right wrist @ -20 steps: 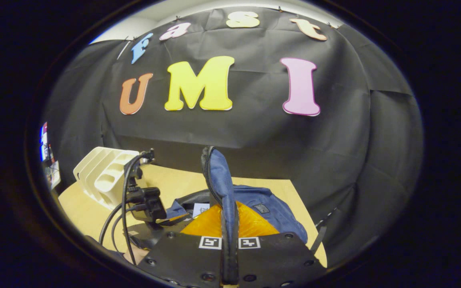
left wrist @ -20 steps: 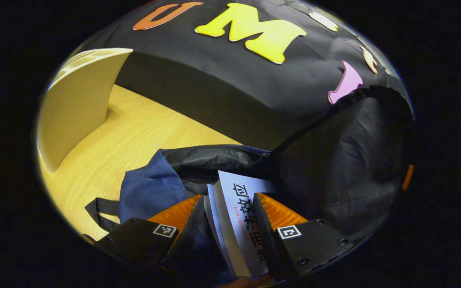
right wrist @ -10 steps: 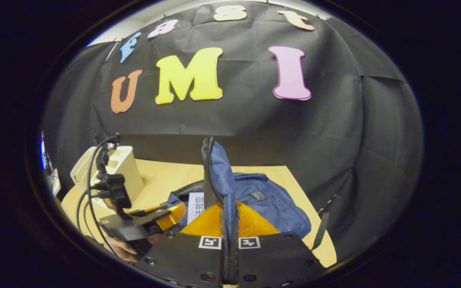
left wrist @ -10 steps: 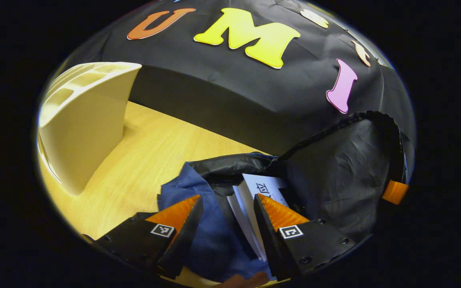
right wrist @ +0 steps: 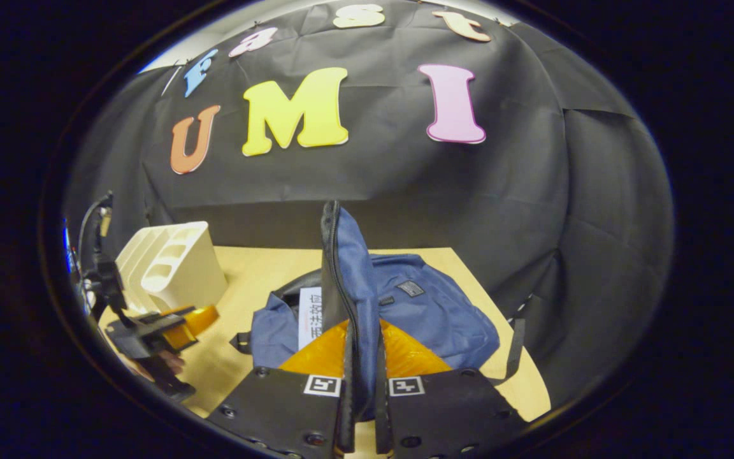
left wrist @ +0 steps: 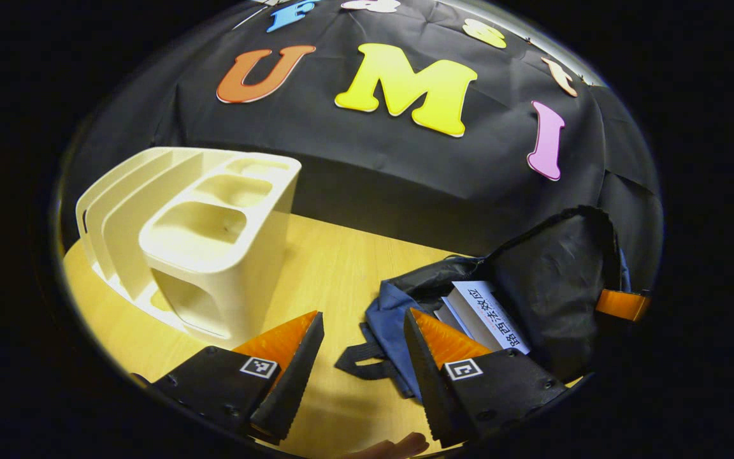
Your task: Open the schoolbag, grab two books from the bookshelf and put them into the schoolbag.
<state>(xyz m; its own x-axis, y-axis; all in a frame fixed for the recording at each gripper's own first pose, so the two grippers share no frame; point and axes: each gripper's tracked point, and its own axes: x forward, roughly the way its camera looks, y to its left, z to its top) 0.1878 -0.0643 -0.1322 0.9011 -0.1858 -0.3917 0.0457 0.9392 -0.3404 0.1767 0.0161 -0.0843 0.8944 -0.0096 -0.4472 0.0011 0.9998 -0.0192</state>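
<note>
The right gripper (right wrist: 362, 382) fingers pinch the blue fabric schoolbag (right wrist: 431, 312) flap; letting go drops it over the white-covered books (left wrist: 485, 312). The left gripper (left wrist: 360, 357) gapes empty above the wooden desk (left wrist: 329, 268).

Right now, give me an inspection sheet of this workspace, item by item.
Surface: wooden table, bare between rack and bag.
Job's things: blue schoolbag open, flap held upright; books inside the opening; cream bookshelf, slots empty.
Clutter: nothing seen.
Grippers: left gripper jaws open over the table, holding nothing; right gripper jaws closed on the flap.
Cables: black cables on the left gripper, seen in the right gripper view.
Surroundings: black cloth wall behind the table.
</note>
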